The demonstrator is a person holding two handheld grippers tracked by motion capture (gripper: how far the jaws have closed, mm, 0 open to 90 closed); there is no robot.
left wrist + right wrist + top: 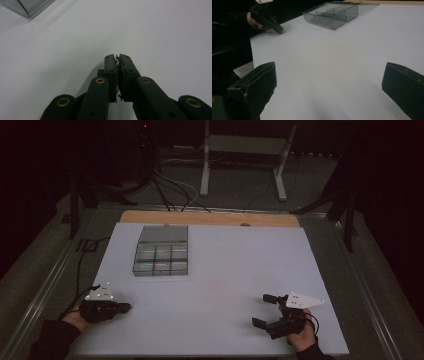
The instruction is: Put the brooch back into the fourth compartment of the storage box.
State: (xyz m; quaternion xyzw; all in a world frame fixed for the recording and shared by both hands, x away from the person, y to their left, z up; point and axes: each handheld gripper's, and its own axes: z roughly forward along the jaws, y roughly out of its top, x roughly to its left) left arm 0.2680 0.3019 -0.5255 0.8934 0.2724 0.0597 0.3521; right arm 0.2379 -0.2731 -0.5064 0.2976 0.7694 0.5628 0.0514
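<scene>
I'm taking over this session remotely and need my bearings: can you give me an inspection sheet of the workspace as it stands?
Surface: pale sheet on a wooden table; no marks seen.
Job's things: clear divided organiser box at the far left of the sheet, lid open, compartments look empty.
Clutter: nothing seen.
Grippers: left gripper rests near the sheet's near-left edge, jaws shut, something small and thin pinched between them, too small to identify; right gripper at near right, jaws open, nothing between them.
Cables: a black lead trails left from the left gripper; loose cables lie on the floor beyond the table.
Surroundings: dark room, grey metal stand behind the table.
</scene>
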